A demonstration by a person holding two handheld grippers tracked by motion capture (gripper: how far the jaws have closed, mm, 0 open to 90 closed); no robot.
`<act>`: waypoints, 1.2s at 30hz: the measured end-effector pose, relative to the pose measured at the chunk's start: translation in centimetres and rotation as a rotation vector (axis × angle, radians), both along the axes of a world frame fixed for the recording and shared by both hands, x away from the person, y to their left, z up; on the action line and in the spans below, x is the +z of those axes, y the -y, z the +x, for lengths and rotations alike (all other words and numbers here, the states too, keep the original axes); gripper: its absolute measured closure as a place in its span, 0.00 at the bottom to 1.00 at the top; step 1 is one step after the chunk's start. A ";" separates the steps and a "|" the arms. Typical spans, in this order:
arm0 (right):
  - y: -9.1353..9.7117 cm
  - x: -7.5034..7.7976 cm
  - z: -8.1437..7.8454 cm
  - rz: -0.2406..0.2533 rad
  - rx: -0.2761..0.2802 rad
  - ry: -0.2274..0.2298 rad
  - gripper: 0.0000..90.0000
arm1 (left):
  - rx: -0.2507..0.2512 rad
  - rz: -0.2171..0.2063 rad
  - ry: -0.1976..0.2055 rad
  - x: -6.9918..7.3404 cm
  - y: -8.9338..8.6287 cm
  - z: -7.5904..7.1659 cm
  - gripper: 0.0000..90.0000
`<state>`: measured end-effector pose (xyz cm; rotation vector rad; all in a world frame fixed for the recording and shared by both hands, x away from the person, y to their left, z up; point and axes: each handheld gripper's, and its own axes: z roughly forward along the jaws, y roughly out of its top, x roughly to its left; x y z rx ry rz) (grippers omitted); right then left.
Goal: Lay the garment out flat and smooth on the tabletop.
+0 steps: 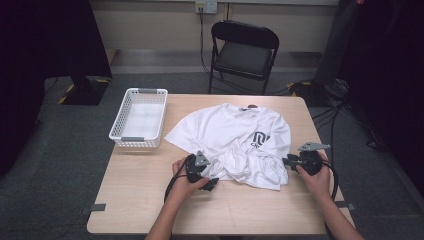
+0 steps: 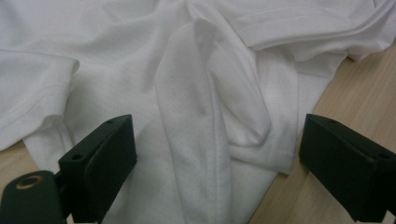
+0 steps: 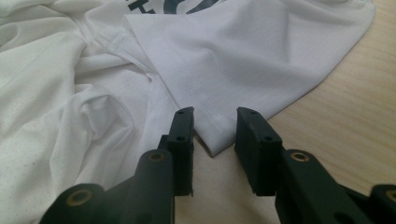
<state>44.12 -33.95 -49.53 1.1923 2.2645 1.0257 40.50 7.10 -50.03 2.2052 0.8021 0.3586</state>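
T-shirt [image 1: 235, 140]: one, white, with one dark printed logo [image 1: 260, 141] on its chest, lying crumpled on the single wooden table [image 1: 150, 195]. Its upper half lies fairly flat toward the far edge, while the lower half is bunched into folds near the person.

Two grippers work at it, one in each hand. The left gripper [image 1: 210, 184] sits at the near left edge of the bunched cloth; in the left gripper view [image 2: 219, 154] its two black jaws stand wide, with a ridge of white fabric lying between them and neither pad touching it. The right gripper [image 1: 286, 161] comes in at the shirt's right side. In the right gripper view [image 3: 214, 135] its two jaws stand narrow, a corner of the hem lying in the gap between them; whether the pads actually press on the cloth is hard to tell from this angle, and a little space appears to remain on each side.

One white plastic basket [image 1: 120, 125] stands on the table's far left corner, apart from the shirt. One black folding chair [image 1: 243, 50] stands on the floor beyond the table.
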 end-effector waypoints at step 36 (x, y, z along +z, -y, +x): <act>11.5 1.3 4.6 -0.040 -0.266 -0.042 0.99 | -0.004 0.002 -0.001 0.0 0.0 0.0 0.11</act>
